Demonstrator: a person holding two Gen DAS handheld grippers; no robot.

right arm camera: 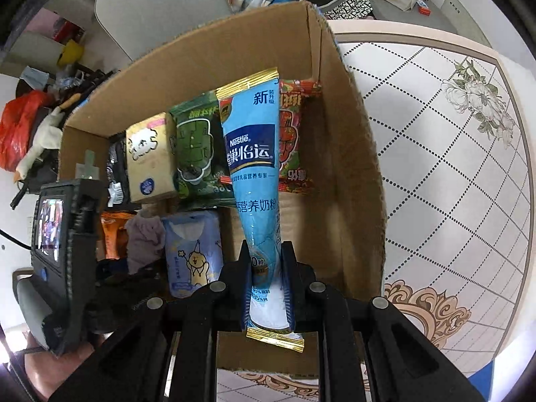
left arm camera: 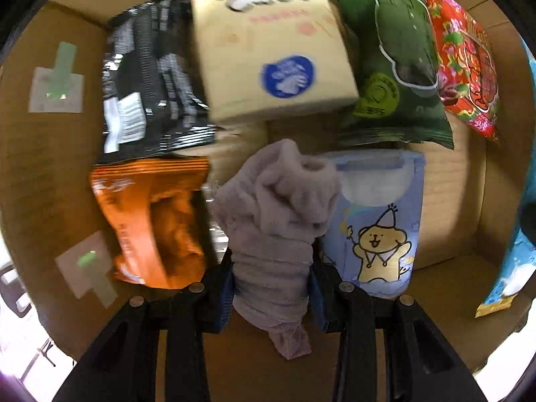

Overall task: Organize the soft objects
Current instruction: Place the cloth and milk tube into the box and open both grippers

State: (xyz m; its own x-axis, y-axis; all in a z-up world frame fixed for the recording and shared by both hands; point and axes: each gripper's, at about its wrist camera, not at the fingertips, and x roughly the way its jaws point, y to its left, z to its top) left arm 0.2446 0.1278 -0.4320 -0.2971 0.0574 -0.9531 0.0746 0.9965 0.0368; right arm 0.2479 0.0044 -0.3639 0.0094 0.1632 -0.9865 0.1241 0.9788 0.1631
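Note:
My left gripper (left arm camera: pixel 271 288) is shut on a grey fuzzy sock (left arm camera: pixel 274 221) and holds it inside the cardboard box (left arm camera: pixel 50 174), between an orange snack bag (left arm camera: pixel 150 224) and a blue tissue pack (left arm camera: pixel 378 221). My right gripper (right arm camera: pixel 268 288) is shut on a blue Nestle milk-powder pouch (right arm camera: pixel 254 164) and holds it over the box's right part (right arm camera: pixel 351 154). The sock (right arm camera: pixel 144 238) and the left gripper's body (right arm camera: pixel 63 254) also show in the right wrist view.
The box also holds a black bag (left arm camera: pixel 150 83), a beige tissue box (left arm camera: pixel 268 43), a green snack bag (left arm camera: pixel 395 67) and a red floral bag (left arm camera: pixel 469 73). The box stands on a patterned table (right arm camera: pixel 452 167). A chair (right arm camera: pixel 157 3) and clutter lie behind.

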